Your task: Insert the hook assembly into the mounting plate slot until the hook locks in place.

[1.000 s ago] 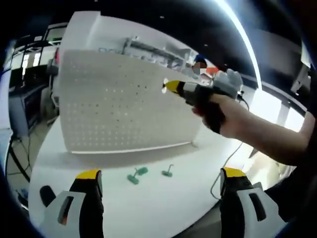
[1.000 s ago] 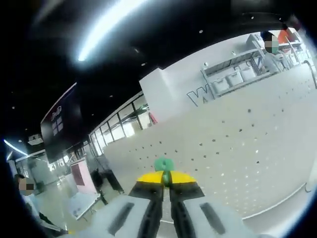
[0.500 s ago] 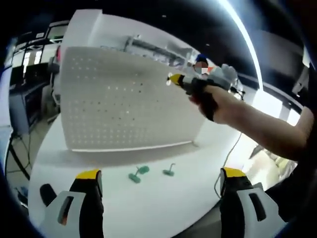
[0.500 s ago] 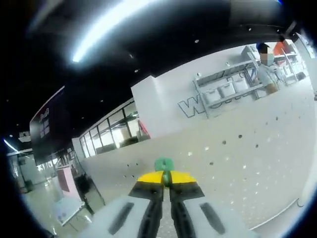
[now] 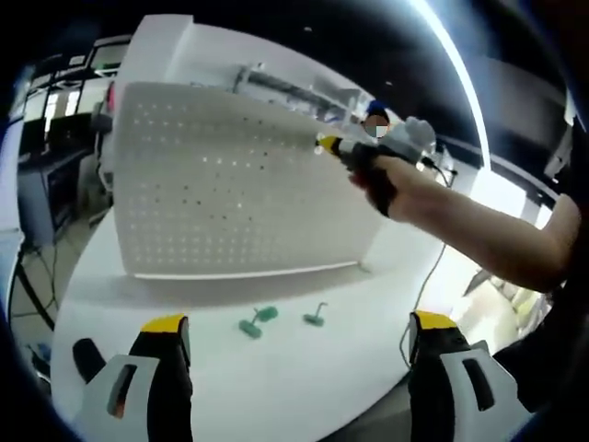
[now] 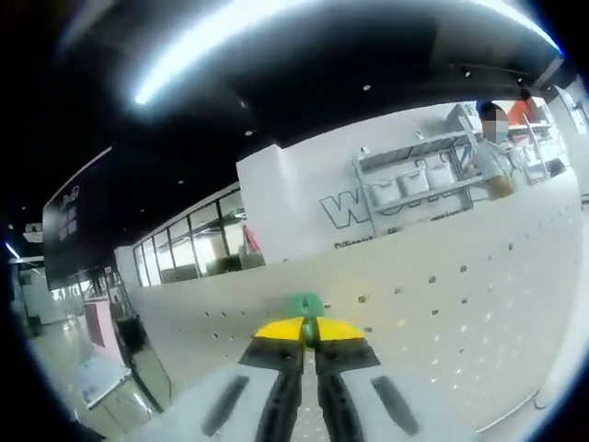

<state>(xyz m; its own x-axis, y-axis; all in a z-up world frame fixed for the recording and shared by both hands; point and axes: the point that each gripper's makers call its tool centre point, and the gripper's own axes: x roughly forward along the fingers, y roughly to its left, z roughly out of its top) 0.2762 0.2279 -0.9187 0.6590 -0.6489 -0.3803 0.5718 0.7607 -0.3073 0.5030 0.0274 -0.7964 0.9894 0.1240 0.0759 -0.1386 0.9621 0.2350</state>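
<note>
right claw [image 6: 308, 333] is clamped on a green hook [image 6: 305, 305], its tip at the board [image 6: 442, 313] near the top edge, at 1 o'clock in the left gripper view. left claw [image 5: 299, 336] hangs open over the desk [image 5: 276, 387], two spare hooks [image 5: 258, 320] at 12. step: seating; next, likely press in and drop to lock.

We are in a large open industrial hall, of the showroom or lab kind. A dark ceiling [image 6: 304, 101] carries long light strips [image 6: 230, 23]. A white wall [image 6: 285, 198] bears large lettering [image 6: 345, 207] behind metal shelving [image 6: 414, 184] holding bins. Glazed partitions [image 6: 184, 258] line one side. A white pegboard [image 5: 230, 193] stands on a white table [image 5: 276, 368].
</note>
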